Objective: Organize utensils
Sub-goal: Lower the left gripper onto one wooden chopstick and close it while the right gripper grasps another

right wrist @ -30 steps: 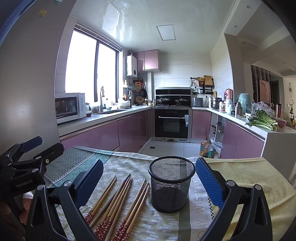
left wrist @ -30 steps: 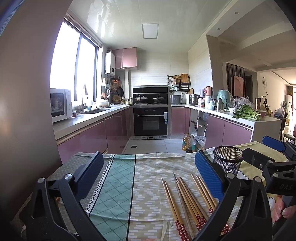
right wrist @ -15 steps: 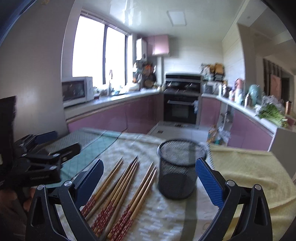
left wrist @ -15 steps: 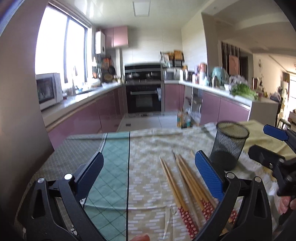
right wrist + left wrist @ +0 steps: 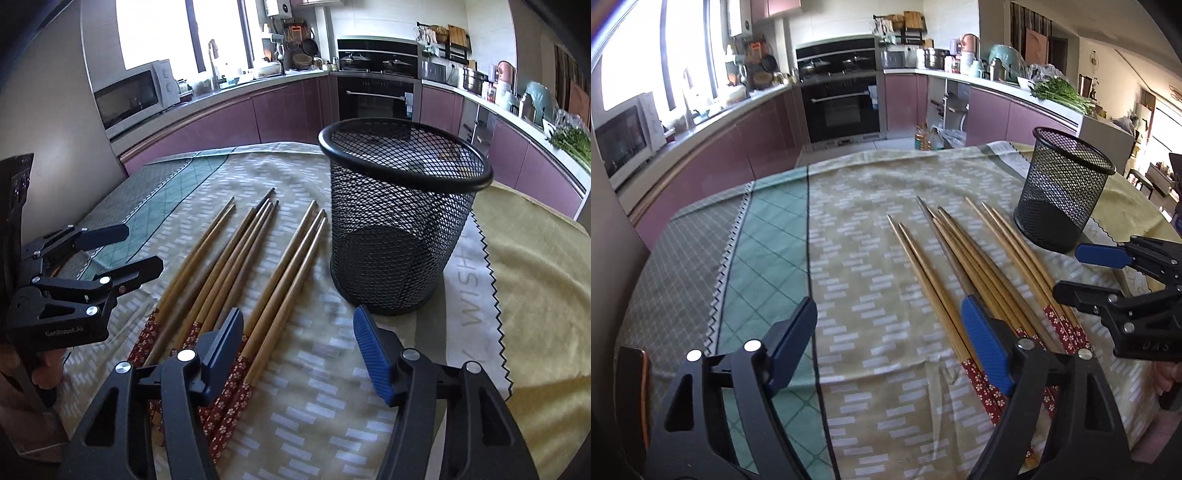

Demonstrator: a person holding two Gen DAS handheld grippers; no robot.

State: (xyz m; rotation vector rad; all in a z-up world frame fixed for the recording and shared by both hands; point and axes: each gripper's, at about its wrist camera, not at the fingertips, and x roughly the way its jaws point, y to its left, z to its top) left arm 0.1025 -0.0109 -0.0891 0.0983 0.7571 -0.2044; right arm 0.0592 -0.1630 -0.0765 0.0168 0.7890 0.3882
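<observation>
Several wooden chopsticks (image 5: 964,258) with red flowered handles lie side by side on the tablecloth; they also show in the right wrist view (image 5: 236,266). A black mesh cup (image 5: 402,221) stands upright and empty to their right; it also shows in the left wrist view (image 5: 1060,192). My left gripper (image 5: 890,339) is open and empty, low over the cloth just left of the chopstick handles. My right gripper (image 5: 299,343) is open and empty, over the handles of the rightmost chopsticks, in front of the cup.
A patterned tablecloth (image 5: 857,229) covers the table, with a green panel (image 5: 768,236) at left and a yellow cloth (image 5: 535,266) at right. The table's far edge drops to the kitchen floor. Purple cabinets (image 5: 280,110) and an oven (image 5: 842,107) stand beyond.
Both grippers have tilted down and moved forward and lower toward the chopsticks. Both stay open. The chopsticks and the cup have not moved.
</observation>
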